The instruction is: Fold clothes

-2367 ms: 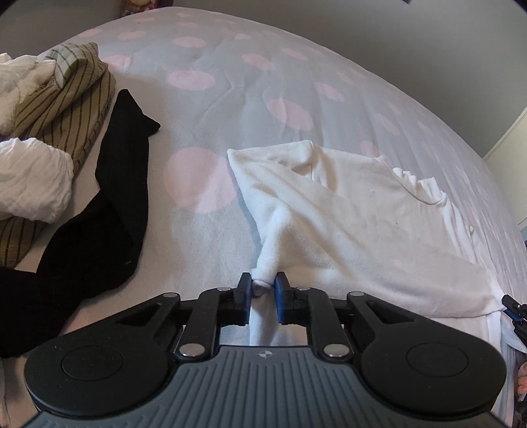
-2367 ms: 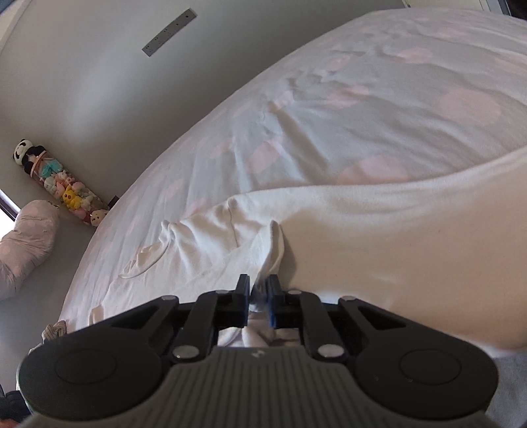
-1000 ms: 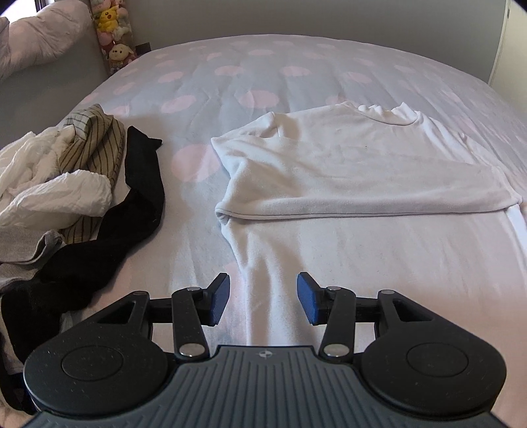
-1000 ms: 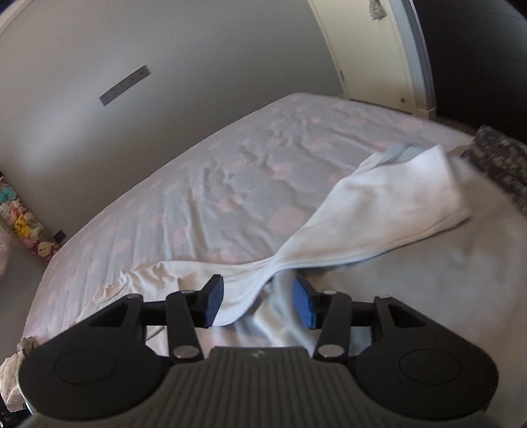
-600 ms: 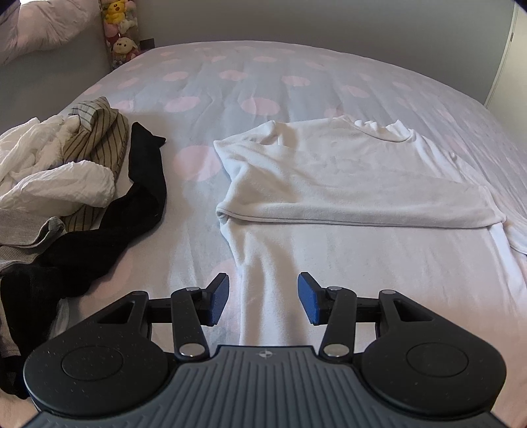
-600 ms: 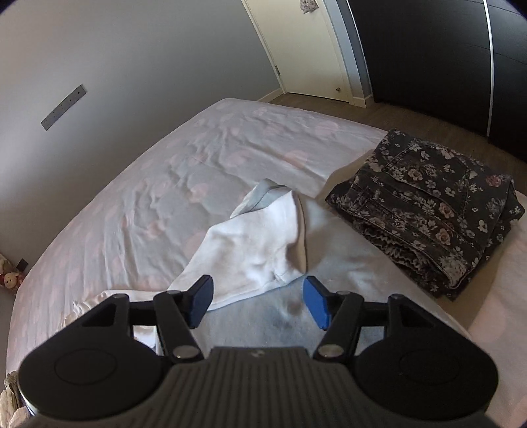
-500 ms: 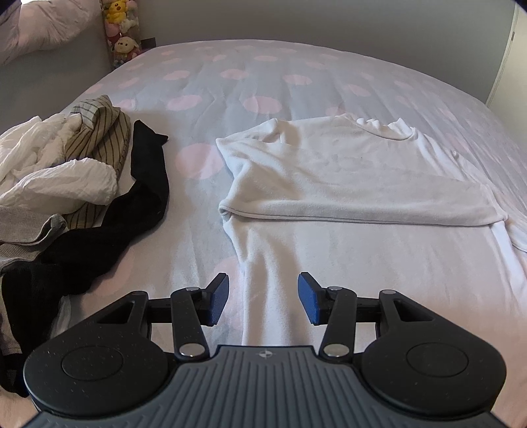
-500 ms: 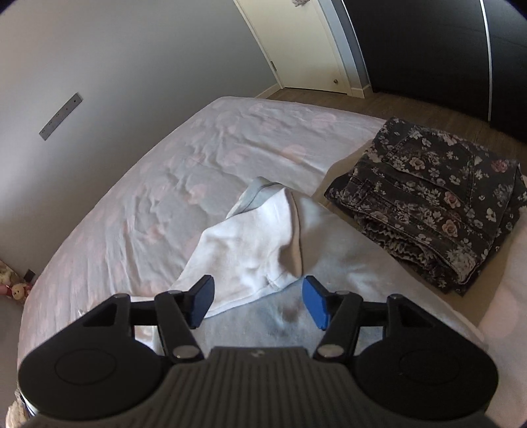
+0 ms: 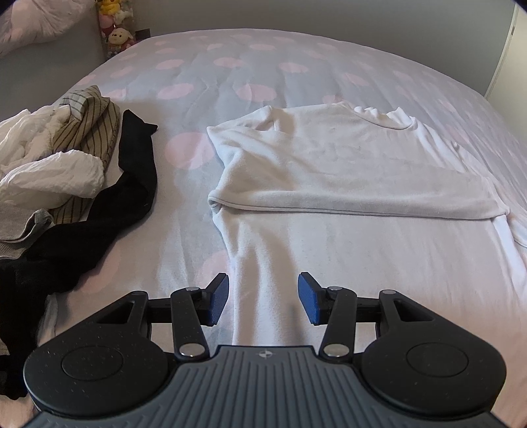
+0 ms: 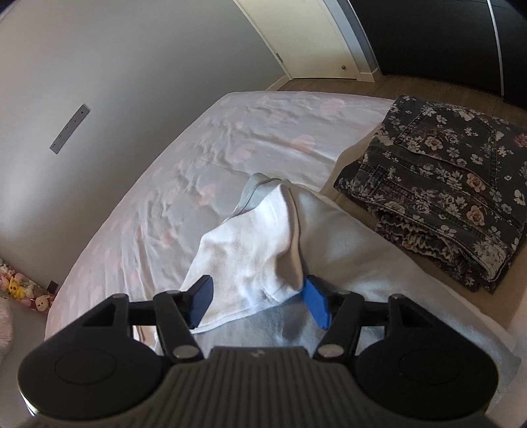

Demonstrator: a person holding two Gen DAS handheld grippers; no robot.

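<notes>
A white long-sleeved top (image 9: 346,171) lies flat on the pink-dotted bed sheet (image 9: 237,75), one sleeve folded across its chest. My left gripper (image 9: 262,298) hovers open over the top's lower body, nothing between its blue pads. In the right wrist view the other white sleeve (image 10: 253,253) lies bunched on the bed. My right gripper (image 10: 260,301) is just above its near end, jaws opening, the cloth lying between the pads without being pressed.
A heap of unfolded clothes (image 9: 56,158) with a black garment (image 9: 108,210) lies at the left of the bed. A folded dark floral garment (image 10: 454,204) sits at the bed's right edge. Plush toys (image 9: 115,29) and a wall lie beyond.
My right gripper swung right along the bed to the far sleeve, bringing the floral garment into view, and its jaws widened. The left gripper stayed open and barely moved.
</notes>
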